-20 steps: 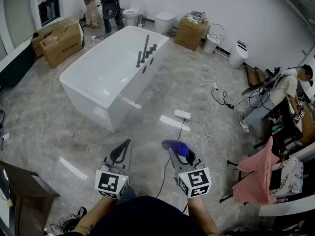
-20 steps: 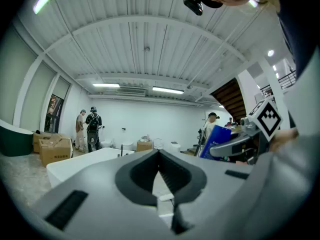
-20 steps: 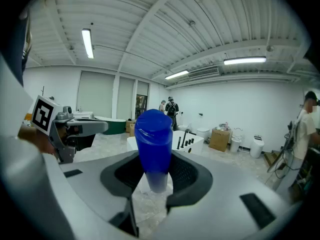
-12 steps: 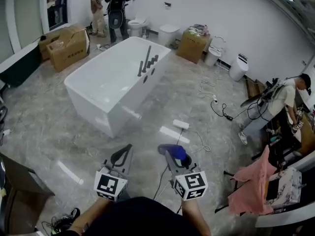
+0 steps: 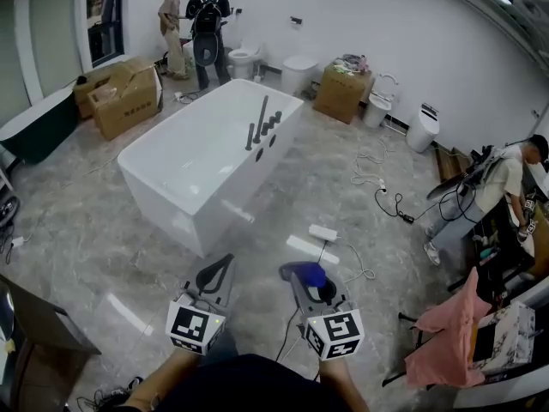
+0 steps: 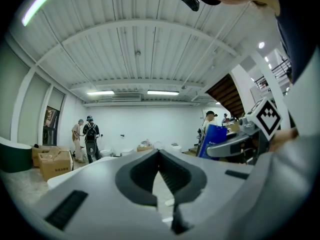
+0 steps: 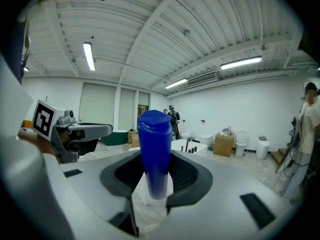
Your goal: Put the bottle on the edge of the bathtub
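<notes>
- Your right gripper (image 7: 156, 176) has its jaws pinching the blue bottle (image 7: 154, 149) upright; hold that squeeze steady.
- Your left gripper (image 6: 159, 155) has its jaws pressed together, empty.
- The bathtub (image 5: 156, 192) stands well ahead; step closer, then set the bottle flat on its rim.

The grey marble floor (image 5: 77, 230) carries a white bathtub (image 5: 171, 217), cardboard boxes (image 5: 127, 97) beyond it, toilets (image 5: 243, 58) near the wall, and a power strip (image 5: 323, 232) with cables.

No text, brand or number is legible anywhere. The bottle (image 7: 154, 149) shows plain blue, and the left gripper (image 5: 221, 263) and right gripper (image 5: 300, 275) bear only patterned square markers (image 5: 196, 324).
</notes>
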The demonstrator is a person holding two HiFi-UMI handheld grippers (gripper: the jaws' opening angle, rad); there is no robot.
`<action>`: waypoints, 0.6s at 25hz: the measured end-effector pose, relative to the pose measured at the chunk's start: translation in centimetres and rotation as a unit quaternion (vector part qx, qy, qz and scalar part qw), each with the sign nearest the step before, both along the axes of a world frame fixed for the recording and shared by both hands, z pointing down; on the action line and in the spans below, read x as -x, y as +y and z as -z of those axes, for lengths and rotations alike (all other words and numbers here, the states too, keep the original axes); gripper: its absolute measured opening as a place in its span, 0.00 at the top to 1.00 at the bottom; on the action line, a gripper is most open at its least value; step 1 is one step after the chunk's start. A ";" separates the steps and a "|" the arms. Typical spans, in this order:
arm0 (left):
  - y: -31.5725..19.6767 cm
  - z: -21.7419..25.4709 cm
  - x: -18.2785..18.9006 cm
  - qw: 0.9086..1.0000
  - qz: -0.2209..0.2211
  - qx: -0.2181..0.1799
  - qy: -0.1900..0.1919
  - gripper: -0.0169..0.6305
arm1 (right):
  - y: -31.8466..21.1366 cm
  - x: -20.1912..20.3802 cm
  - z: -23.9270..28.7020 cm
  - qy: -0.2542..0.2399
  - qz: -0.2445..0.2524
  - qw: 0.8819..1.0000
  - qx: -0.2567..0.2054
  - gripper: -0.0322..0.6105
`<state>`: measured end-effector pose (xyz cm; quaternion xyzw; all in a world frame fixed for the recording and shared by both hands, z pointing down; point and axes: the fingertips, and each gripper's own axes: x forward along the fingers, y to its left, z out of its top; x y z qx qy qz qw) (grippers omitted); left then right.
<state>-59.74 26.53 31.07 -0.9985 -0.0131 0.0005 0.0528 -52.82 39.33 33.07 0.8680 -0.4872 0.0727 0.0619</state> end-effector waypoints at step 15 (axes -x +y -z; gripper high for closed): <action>-14.9 2.8 -17.5 0.997 -0.078 0.001 0.009 0.97 | -15.6 -16.2 1.3 0.003 -0.062 0.998 -0.007 0.70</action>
